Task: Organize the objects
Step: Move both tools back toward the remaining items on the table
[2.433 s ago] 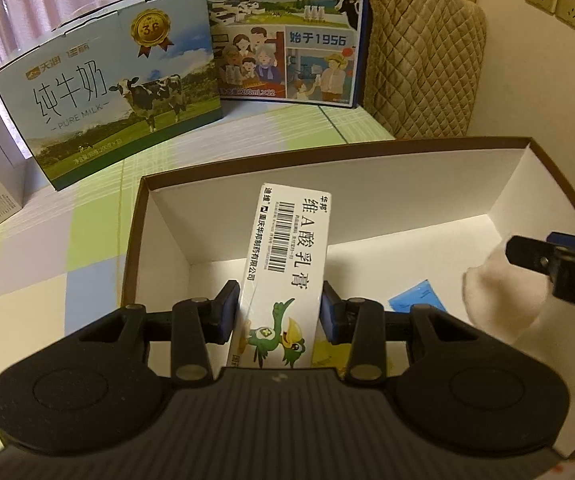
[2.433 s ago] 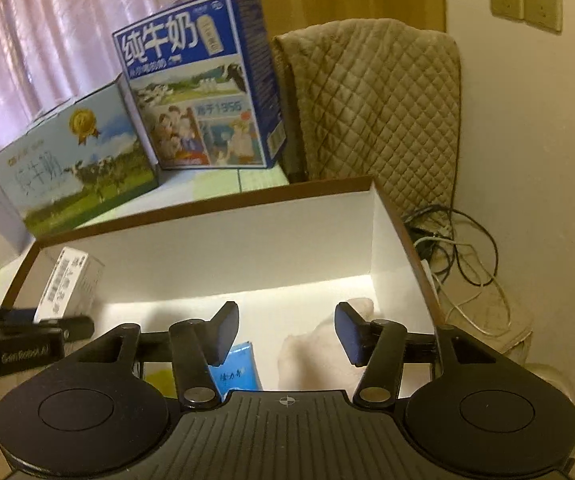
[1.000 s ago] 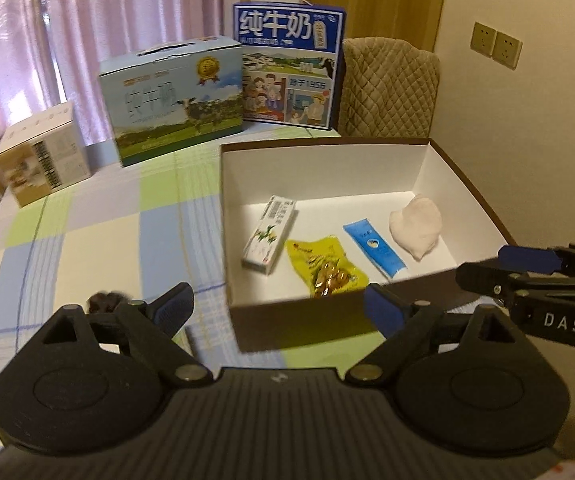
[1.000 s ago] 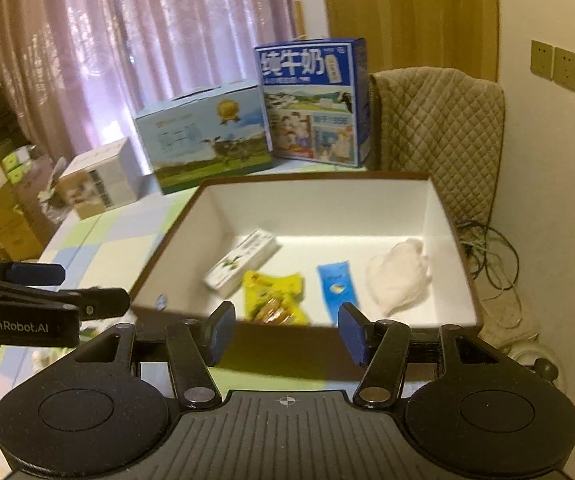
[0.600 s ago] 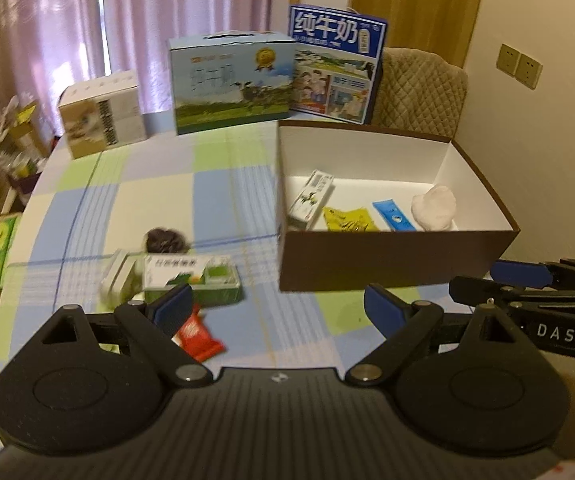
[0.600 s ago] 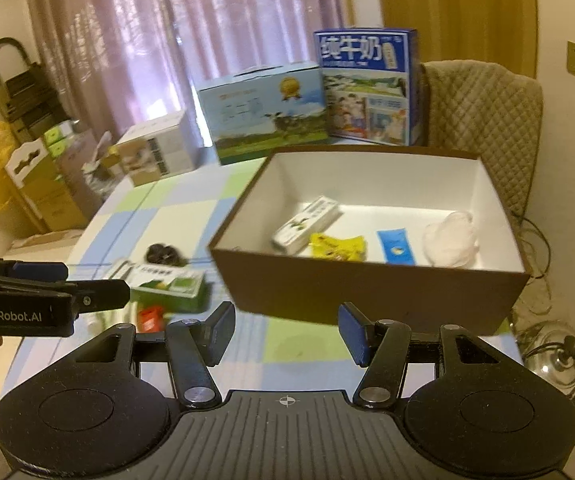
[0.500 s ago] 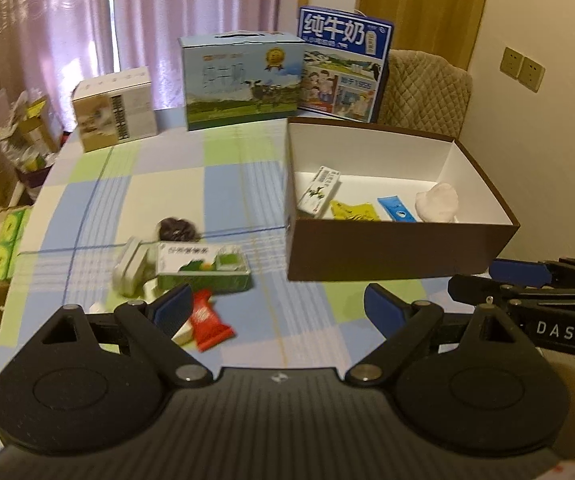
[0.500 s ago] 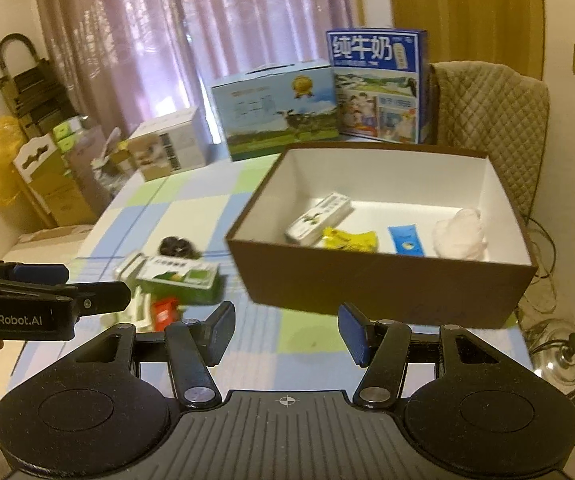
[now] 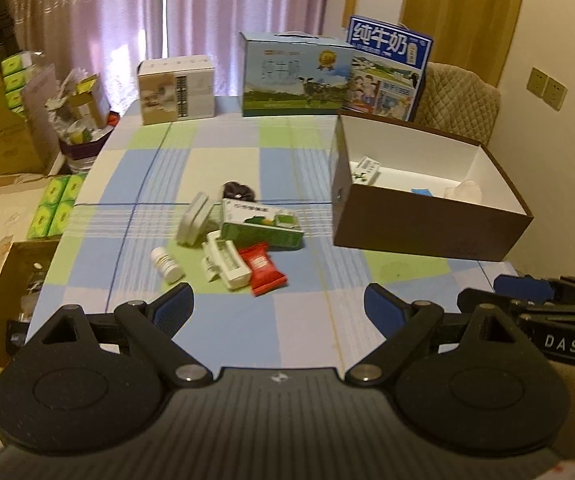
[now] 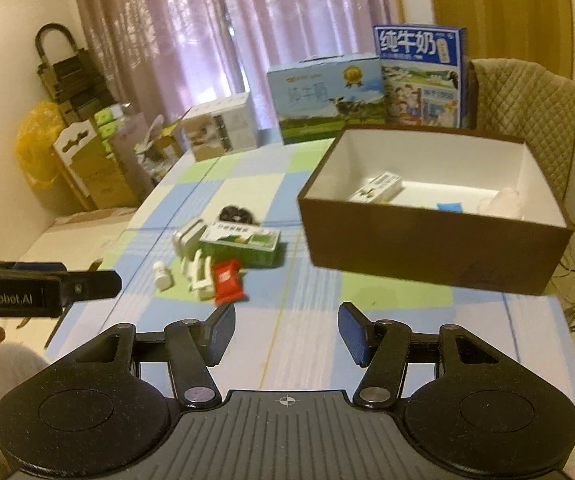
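With both left tongs and right tongs spread and empty, the light, stiff green-and-white cardboard carton mid-surface looks best gripped across its long sides.

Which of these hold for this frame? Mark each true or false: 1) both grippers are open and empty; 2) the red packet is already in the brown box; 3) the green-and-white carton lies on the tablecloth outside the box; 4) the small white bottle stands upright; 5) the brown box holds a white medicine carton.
1) True. The left gripper and right gripper both have their fingers spread with nothing between them.
2) False. The red packet lies on the tablecloth, left of the brown box.
3) True. The green-and-white carton lies in the loose pile outside the box.
4) False. The small white bottle lies on its side.
5) True. A white medicine carton lies inside, toward its left end.
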A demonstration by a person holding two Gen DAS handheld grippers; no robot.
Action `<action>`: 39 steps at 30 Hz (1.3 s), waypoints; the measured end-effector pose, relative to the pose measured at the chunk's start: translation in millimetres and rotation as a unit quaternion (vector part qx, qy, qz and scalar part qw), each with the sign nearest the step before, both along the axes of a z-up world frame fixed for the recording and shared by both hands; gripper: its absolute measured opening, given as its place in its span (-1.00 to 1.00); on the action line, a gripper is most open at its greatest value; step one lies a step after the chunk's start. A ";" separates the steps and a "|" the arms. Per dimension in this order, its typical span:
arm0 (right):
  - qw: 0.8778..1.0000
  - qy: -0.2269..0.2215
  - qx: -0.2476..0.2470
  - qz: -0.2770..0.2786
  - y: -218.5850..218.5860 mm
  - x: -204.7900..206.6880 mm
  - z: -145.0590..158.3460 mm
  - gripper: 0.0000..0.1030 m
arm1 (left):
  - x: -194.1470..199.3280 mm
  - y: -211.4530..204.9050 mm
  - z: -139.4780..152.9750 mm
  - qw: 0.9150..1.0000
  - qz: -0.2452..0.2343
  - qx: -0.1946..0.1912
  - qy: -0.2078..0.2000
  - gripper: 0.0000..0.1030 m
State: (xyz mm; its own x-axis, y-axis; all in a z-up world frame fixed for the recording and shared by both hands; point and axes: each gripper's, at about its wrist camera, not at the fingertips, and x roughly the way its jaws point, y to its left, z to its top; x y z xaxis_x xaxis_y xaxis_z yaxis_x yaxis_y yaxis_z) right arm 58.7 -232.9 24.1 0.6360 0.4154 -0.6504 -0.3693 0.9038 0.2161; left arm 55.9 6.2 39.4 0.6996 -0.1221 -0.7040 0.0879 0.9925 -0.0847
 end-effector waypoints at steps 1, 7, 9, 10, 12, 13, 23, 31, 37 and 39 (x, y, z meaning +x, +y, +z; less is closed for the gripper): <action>1.000 0.001 0.000 0.002 1.6 -1.7 -1.6 0.06 | -2.0 3.0 -0.5 1.000 0.004 -0.001 0.001 0.75; 1.000 0.005 -0.001 0.011 12.3 -10.2 -9.6 0.06 | -14.5 19.5 -1.6 1.000 0.018 0.006 -0.001 0.75; 1.000 0.007 -0.001 0.010 15.8 -12.2 -12.1 0.06 | -17.1 26.1 -4.2 1.000 0.023 0.006 0.001 0.75; 1.000 0.007 -0.001 0.010 17.4 -12.3 -13.4 0.06 | -17.8 30.0 -6.4 1.000 0.025 0.003 0.003 0.75; 1.000 0.009 -0.002 0.009 19.9 -13.4 -16.4 0.06 | -18.4 36.0 -11.3 1.000 0.028 0.000 0.006 0.74; 1.000 0.011 -0.004 0.009 20.9 -14.0 -18.3 0.06 | -18.5 38.6 -14.1 1.000 0.029 0.000 0.007 0.73; 1.000 0.025 -0.013 0.007 33.4 -4.1 -36.4 0.06 | -5.1 48.1 -39.2 0.999 0.026 -0.003 0.021 0.62; 0.999 0.029 -0.031 0.032 56.9 29.3 -65.3 0.05 | 29.4 72.7 -62.3 0.997 0.069 -0.014 0.041 0.43; 0.998 0.038 -0.027 0.052 82.3 67.7 -89.8 0.05 | 60.2 85.7 -83.0 0.994 0.092 -0.004 0.056 0.28; 0.997 0.040 -0.026 0.057 91.7 77.8 -95.6 0.05 | 70.8 87.5 -90.6 0.994 0.096 -0.002 0.060 0.27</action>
State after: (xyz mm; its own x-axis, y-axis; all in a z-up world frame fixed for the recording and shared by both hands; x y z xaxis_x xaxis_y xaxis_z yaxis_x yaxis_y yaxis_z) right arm 136.5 -141.2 -71.5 0.5321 0.4463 -0.7195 -0.4543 0.8676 0.2022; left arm 126.7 93.8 -51.3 0.6212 0.0028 -0.7836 -0.1132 0.9898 -0.0862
